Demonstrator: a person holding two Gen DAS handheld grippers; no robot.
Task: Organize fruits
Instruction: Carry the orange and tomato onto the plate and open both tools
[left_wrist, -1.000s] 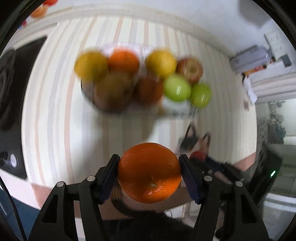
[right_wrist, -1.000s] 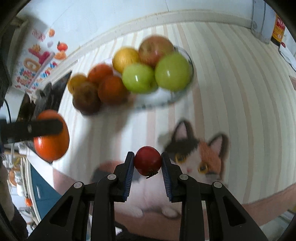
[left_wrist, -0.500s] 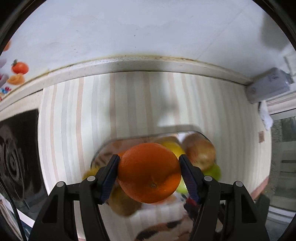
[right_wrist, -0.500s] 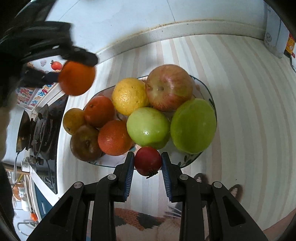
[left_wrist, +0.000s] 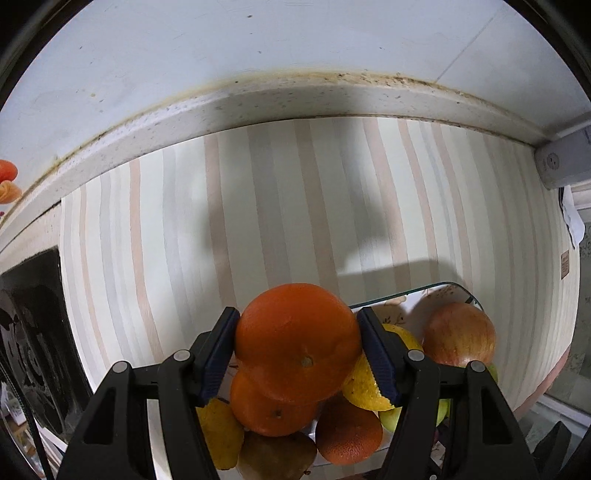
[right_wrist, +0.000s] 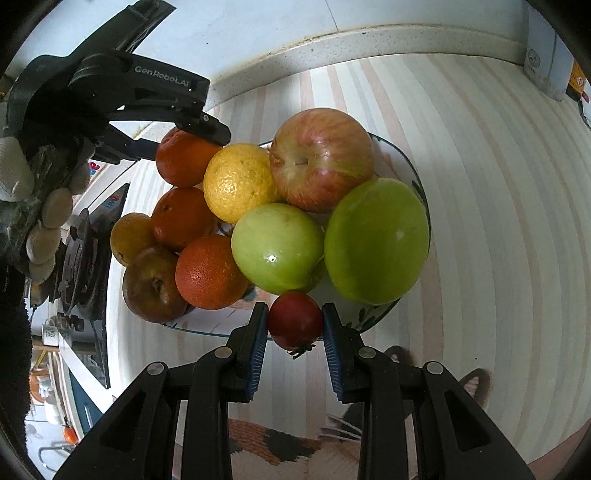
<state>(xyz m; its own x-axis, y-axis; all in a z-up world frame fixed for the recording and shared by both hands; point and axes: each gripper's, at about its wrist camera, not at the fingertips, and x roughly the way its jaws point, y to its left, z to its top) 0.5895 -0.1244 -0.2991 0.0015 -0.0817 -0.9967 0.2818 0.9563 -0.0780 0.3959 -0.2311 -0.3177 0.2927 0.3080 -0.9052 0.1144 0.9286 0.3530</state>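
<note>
My left gripper (left_wrist: 297, 349) is shut on a large orange (left_wrist: 297, 341), pointing down over the far left side of the fruit plate (left_wrist: 448, 291). The right wrist view shows that same gripper (right_wrist: 192, 122) holding the orange (right_wrist: 183, 157) just above the pile, beside a yellow citrus (right_wrist: 238, 182). My right gripper (right_wrist: 295, 336) is shut on a small red fruit (right_wrist: 294, 320) at the plate's near rim (right_wrist: 373, 317). On the plate lie a red-streaked apple (right_wrist: 321, 158), two green apples (right_wrist: 376, 240), oranges (right_wrist: 208, 273) and a brown pear (right_wrist: 153, 284).
The plate stands on a striped mat (right_wrist: 498, 221) with a cat picture (right_wrist: 277, 443) near its front. A black stove (left_wrist: 33, 332) lies to the left, the wall and counter ledge (left_wrist: 295, 99) behind. A grey box (left_wrist: 561, 162) sits at the back right.
My left gripper carried the orange from beside the table, over the plate and down onto the far left of the pile. My right gripper advanced with the red fruit to the plate's near rim.
</note>
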